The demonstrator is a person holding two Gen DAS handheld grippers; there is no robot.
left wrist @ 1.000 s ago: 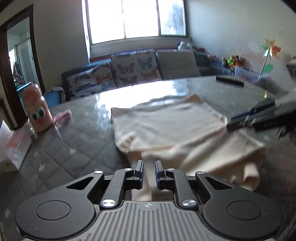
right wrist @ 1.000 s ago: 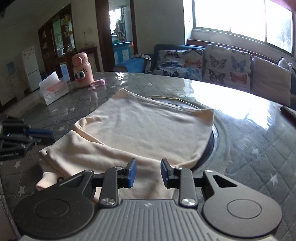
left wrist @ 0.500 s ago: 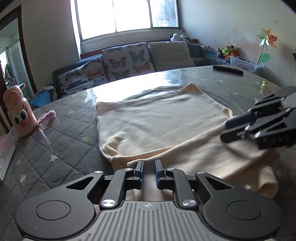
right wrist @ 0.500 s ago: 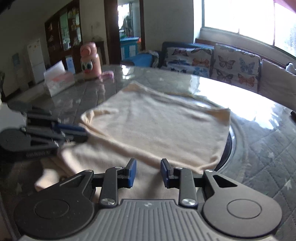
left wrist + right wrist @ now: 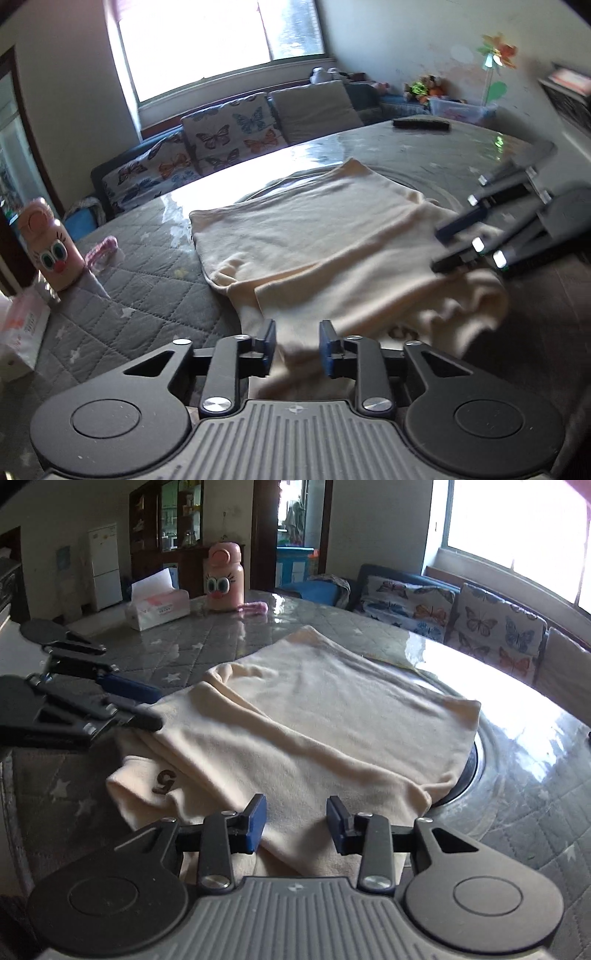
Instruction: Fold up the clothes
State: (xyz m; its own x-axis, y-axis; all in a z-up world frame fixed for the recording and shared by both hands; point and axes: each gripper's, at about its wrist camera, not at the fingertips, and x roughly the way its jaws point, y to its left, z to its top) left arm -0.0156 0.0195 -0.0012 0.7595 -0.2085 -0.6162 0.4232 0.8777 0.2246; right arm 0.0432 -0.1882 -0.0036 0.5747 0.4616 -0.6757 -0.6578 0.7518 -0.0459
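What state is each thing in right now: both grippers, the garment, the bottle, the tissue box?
Left gripper: open, nothing between its fingers, over the garment's near edge.
Right gripper: open, empty, over the garment's near edge.
Cream garment: partly folded, near part doubled over, flat on the table.
Pink bottle: upright, cap closed.
Tissue box: open, a tissue sticking up.

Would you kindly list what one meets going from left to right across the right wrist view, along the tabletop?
Left hand-held gripper → tissue box → pink bottle with cartoon eyes → cream garment → round dark inset rim at the garment's right edge.
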